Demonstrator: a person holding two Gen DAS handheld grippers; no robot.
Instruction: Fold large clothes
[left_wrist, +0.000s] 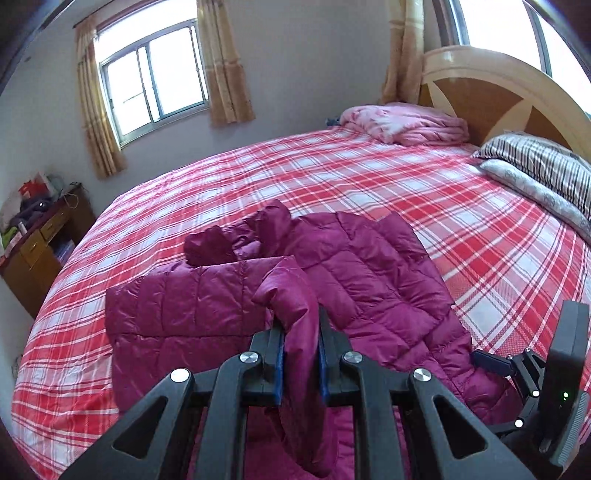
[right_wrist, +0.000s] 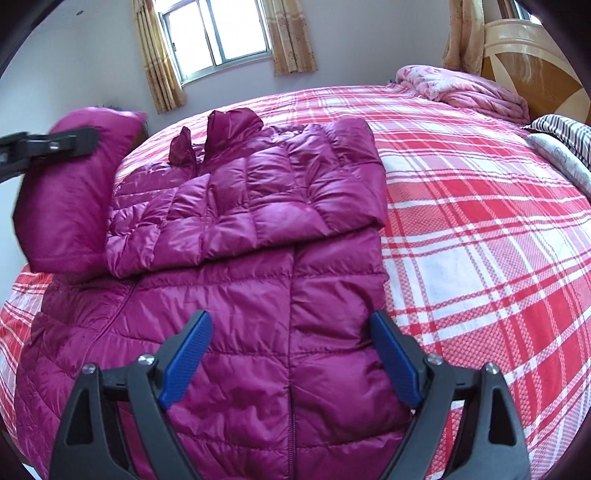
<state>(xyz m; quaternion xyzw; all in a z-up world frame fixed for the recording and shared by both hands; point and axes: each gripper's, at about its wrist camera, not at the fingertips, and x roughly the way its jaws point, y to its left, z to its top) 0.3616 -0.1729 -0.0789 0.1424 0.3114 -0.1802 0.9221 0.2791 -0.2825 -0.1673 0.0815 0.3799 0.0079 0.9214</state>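
A magenta quilted down jacket (right_wrist: 258, 280) is lying on the red-and-white plaid bed sheet (right_wrist: 480, 229), on the near half of the bed. In the right wrist view its long axis is running from 6 o'clock, where the hem and the zipper (right_wrist: 291, 417) are lying closest to the camera, up toward 12 o'clock, where the crumpled hood (right_wrist: 229, 125) is pointing at the far window (right_wrist: 218, 29). One sleeve (right_wrist: 280, 184) is lying folded across the chest, running from 3 o'clock down toward 9 o'clock. The other sleeve (right_wrist: 70, 192) is hanging lifted off the bed at 9 o'clock.

The left gripper (left_wrist: 301, 332) is holding that lifted sleeve (left_wrist: 295, 325); its jaws are pressing together on the fabric, with the cuff end sticking up past the blue pads (left_wrist: 279, 369). In the right wrist view the left gripper (right_wrist: 55, 144) is showing at the 9 o'clock edge against the raised sleeve. The right gripper (right_wrist: 291, 354) is hovering over the lower front of the jacket, its jaws spread wide with nothing between them, the blue pads (right_wrist: 188, 354) flanking the zipper line.

Further out, a folded pink quilt (left_wrist: 406, 123) is sitting at 1 o'clock near the wooden headboard (left_wrist: 480, 92), with striped pillows (left_wrist: 543, 166) at 3 o'clock. A cluttered wooden desk (left_wrist: 40, 243) is standing beside the bed at 9 o'clock, under a curtained window (left_wrist: 151, 77).
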